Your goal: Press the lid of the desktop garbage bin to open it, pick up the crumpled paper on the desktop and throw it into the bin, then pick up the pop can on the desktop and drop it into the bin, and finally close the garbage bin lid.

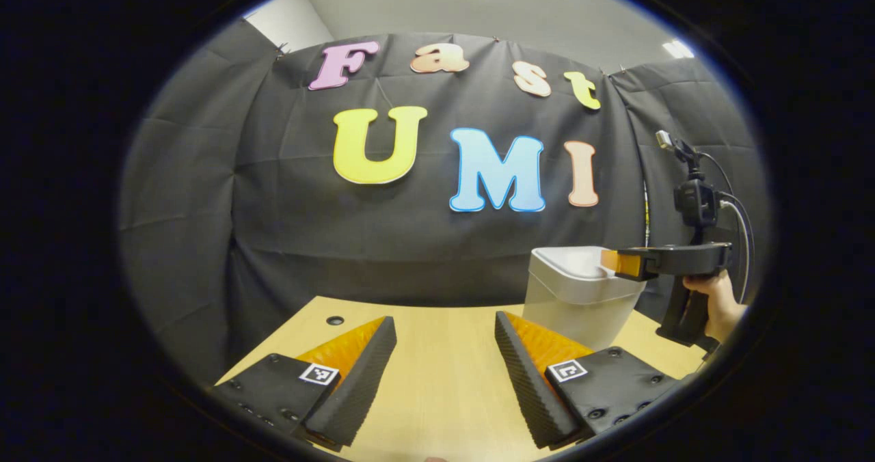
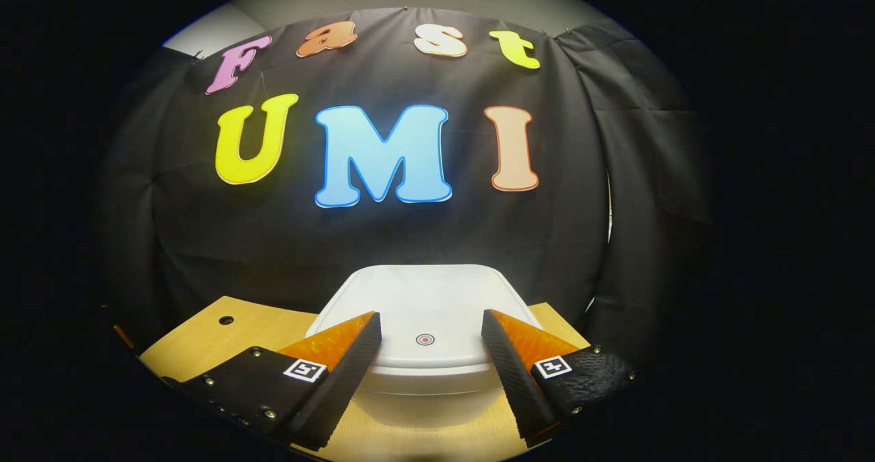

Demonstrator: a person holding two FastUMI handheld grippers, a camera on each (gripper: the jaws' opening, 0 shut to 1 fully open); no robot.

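Right tongs (image 2: 431,335) are spread wide, hovering just over the front edge of the bin (image 2: 427,298), whose lid sits shut with its red target dot between the fingers, lower middle of the frame. Left tongs (image 1: 444,352) are spread too, above bare worktop (image 1: 437,387). From there the bin sits right of center; contact looks unlikely, hard to tell.

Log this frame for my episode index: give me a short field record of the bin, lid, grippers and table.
bin: white garbage bin standing on the wooden table
lid: shut, round target mark near its front edge
right gripper: open, poised over the lid front, held by a hand
left gripper: open, holding nothing, above bare table
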